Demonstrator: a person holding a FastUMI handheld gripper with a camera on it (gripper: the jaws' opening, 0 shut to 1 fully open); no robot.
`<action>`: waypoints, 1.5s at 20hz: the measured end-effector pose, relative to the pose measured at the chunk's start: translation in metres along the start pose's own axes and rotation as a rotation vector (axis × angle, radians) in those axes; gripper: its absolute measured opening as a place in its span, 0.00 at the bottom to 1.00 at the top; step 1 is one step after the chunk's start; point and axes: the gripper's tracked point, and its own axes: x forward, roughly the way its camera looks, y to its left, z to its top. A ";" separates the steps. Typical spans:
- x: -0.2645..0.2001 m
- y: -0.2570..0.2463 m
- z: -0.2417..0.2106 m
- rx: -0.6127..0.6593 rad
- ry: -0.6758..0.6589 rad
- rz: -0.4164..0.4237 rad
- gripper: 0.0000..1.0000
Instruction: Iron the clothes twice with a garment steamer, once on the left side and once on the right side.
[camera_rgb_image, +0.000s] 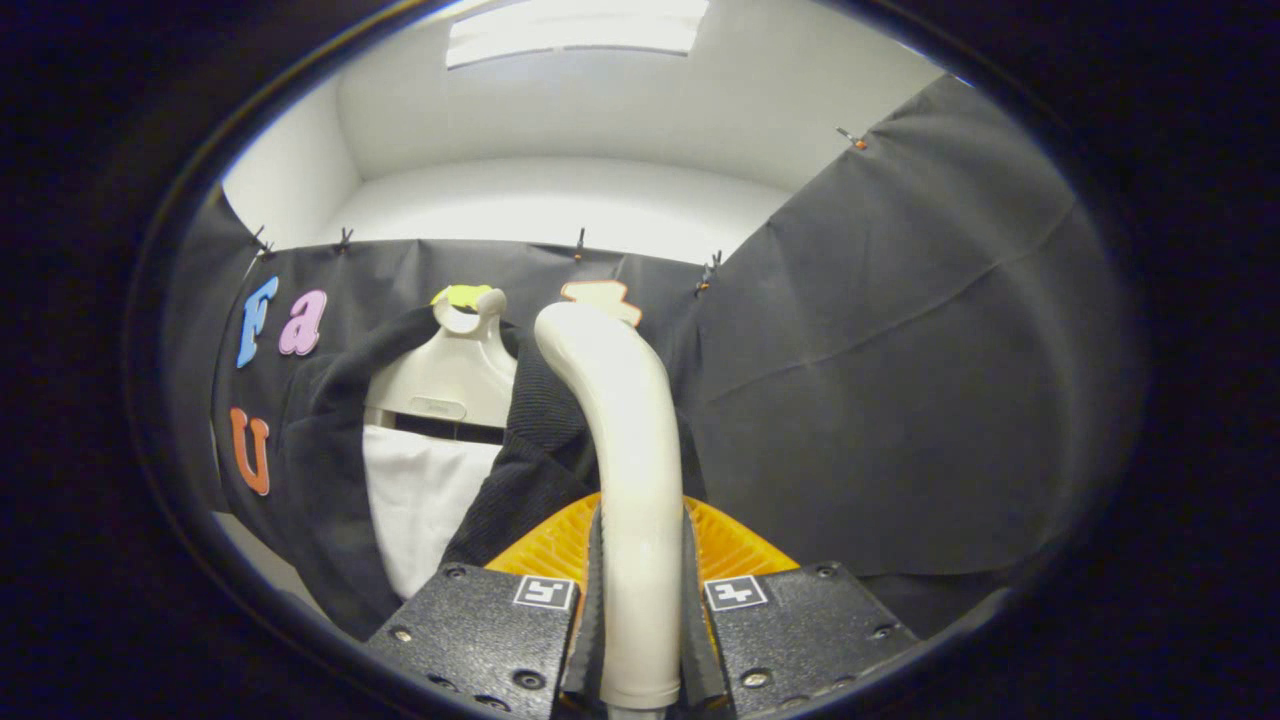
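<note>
Between the gripper's (640, 600) fingers sits the steamer (625, 470), its cream handle pinched from both sides. Its head rests near the dark jacket's (530, 440) lapel (hung on a hanger (450, 375)); a stroke down one side seems next.

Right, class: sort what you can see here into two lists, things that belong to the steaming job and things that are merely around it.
Belongs to the job:
- cream steamer handle, gripped between the tongs
- black jacket, hanging just beyond them
- cream hanger carrying it
- white shirt inside the jacket

Merely around:
- black cloth wall
- small clips holding it up
- ceiling light
</note>
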 end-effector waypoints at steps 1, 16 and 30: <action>0.000 0.003 -0.006 -0.006 0.012 0.005 0.34; -0.043 0.010 -0.051 -0.119 0.074 -0.113 0.34; -0.082 0.027 -0.117 -0.160 0.220 -0.204 0.34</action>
